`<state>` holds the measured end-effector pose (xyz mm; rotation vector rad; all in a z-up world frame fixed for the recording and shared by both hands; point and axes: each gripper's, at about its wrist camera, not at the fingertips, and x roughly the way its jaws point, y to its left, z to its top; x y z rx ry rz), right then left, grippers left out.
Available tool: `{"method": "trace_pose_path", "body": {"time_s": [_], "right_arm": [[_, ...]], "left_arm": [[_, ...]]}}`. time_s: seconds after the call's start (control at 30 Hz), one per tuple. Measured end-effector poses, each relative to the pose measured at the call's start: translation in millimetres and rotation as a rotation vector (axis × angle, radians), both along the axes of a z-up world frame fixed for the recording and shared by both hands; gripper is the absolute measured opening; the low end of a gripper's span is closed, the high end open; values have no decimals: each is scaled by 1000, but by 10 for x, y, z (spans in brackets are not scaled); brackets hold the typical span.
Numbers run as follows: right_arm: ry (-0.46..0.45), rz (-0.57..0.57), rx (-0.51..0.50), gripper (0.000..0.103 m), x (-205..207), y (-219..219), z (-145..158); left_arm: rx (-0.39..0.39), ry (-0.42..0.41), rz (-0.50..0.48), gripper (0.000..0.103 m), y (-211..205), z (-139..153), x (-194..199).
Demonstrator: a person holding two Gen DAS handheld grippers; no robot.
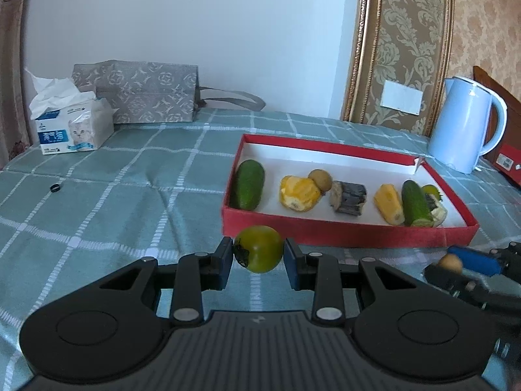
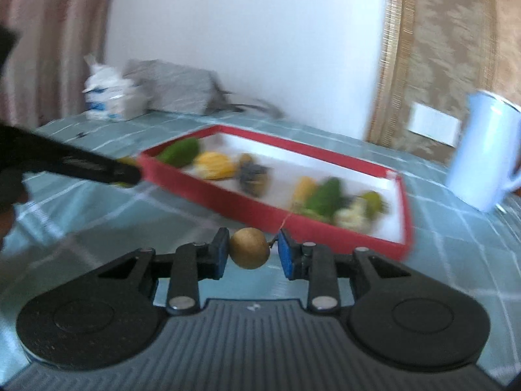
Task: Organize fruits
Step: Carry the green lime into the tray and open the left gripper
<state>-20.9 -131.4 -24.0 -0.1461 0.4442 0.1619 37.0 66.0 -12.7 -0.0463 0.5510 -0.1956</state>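
My left gripper (image 1: pixel 259 254) pinched a green tomato (image 1: pixel 259 248) between its pads, just short of the red box (image 1: pixel 325 228); my right gripper (image 2: pixel 250 254) clamped a small brown fruit (image 2: pixel 249 248), perhaps a longan. In the box I counted two cucumbers (image 1: pixel 248 184), two orange pieces (image 1: pixel 299 193), another brown fruit (image 1: pixel 320 179). All sat on a green checked tablecloth (image 1: pixel 114 195) beside a blue kettle (image 1: pixel 462 123).

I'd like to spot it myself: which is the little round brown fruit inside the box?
Find the red box on the checked cloth. Near its middle lies a peeled orange. The brown fruit touches that orange's far right side, the only small, smooth, tan ball in the box.
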Motion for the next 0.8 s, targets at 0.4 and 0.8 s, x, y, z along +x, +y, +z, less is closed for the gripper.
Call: {"method": "trace_pose_path", "body": {"time_s": [0.4, 0.8], "right_arm": [[18, -59, 104, 30, 60, -342, 8], [22, -74, 118, 30, 61, -358, 7]], "left_arm": [[51, -8, -6, 33, -276, 53, 121], [75, -48, -5, 33, -510, 182, 354]]}}
